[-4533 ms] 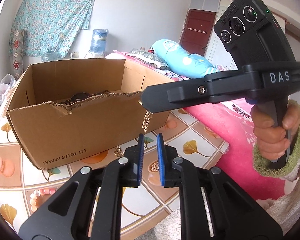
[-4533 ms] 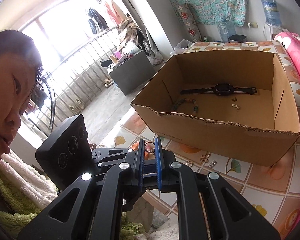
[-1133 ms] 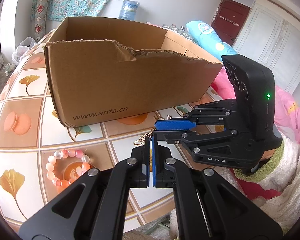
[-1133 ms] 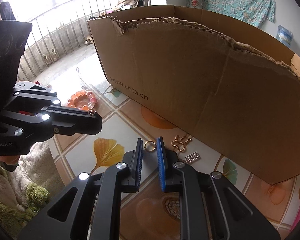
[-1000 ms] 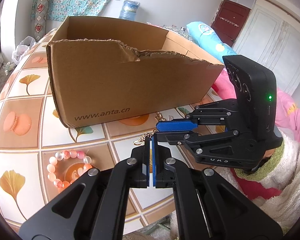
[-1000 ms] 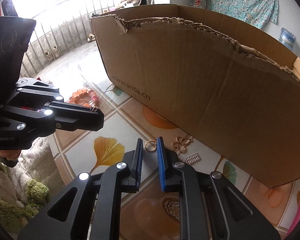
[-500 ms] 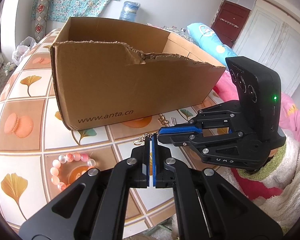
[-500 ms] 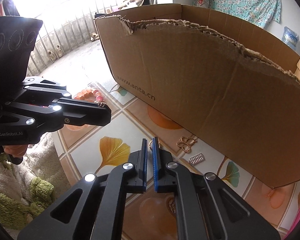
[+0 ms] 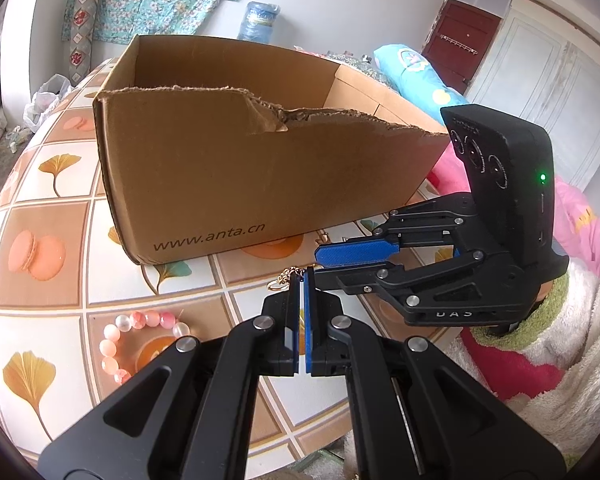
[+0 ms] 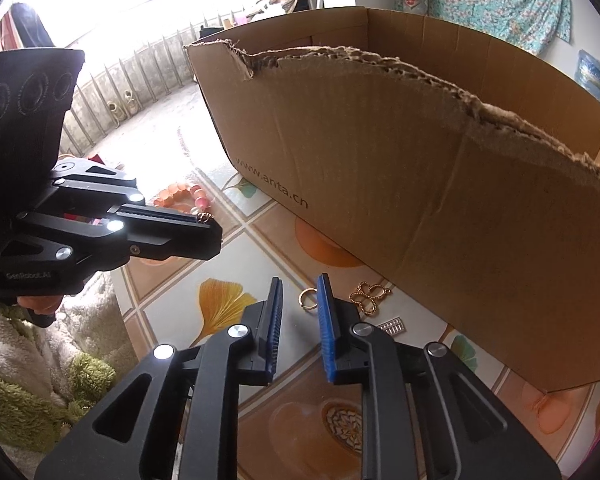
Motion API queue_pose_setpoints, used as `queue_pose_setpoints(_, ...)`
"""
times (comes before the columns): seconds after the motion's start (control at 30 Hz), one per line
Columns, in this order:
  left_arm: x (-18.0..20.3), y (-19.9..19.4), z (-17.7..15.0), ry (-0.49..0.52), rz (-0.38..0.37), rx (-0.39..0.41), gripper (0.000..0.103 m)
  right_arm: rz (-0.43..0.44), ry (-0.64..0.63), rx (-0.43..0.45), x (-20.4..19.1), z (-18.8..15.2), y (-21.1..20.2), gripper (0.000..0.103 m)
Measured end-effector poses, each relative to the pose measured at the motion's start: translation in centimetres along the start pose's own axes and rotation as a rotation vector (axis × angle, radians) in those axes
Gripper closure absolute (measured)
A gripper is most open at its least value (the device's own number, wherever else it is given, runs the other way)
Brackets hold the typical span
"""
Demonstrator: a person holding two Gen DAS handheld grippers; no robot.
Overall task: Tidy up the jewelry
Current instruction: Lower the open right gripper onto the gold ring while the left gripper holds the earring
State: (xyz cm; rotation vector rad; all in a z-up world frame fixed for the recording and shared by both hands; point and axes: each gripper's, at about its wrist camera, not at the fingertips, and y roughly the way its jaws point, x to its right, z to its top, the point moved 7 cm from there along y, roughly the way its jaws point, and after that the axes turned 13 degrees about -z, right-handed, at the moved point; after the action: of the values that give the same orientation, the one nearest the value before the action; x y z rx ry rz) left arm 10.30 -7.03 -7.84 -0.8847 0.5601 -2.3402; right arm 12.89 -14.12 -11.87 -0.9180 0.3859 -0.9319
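Observation:
My left gripper (image 9: 301,276) is shut on a small gold chain piece (image 9: 285,277) whose loops stick out past its tips; it shows from the side in the right wrist view (image 10: 208,236). My right gripper (image 10: 298,292) is open, and a gold ring (image 10: 308,298) lies on the table between its tips. In the left wrist view the right gripper (image 9: 320,258) crosses just ahead of my left tips. A gold clover charm (image 10: 370,294) and a small silver bar piece (image 10: 392,326) lie by the cardboard box (image 10: 380,168). A pink bead bracelet (image 9: 140,332) lies at the left.
The open box (image 9: 240,176) with a torn front edge stands on a tiled-pattern tablecloth (image 9: 52,208). A pink blanket and a blue pillow (image 9: 416,76) lie to the right. A fluffy towel (image 10: 32,364) sits below the table's near edge.
My right gripper closed about half a second ago and has now opened again over the gold ring. My left gripper stays shut on the chain piece and has risen slightly.

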Motion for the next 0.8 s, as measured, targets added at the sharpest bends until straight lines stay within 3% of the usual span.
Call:
queue_pose_setpoints(0.4,-0.10,0.11,0.06,0.001,0.012,-0.011,0.102,0.016,-0.124,-0.004,-0.82,0.26,0.74,0.085)
queue_pose_setpoints(0.8,0.07,0.20,0.15,0.003,0.028,-0.017,0.102,0.014,-0.126,0.011,-0.95,0.15,0.78,0.085)
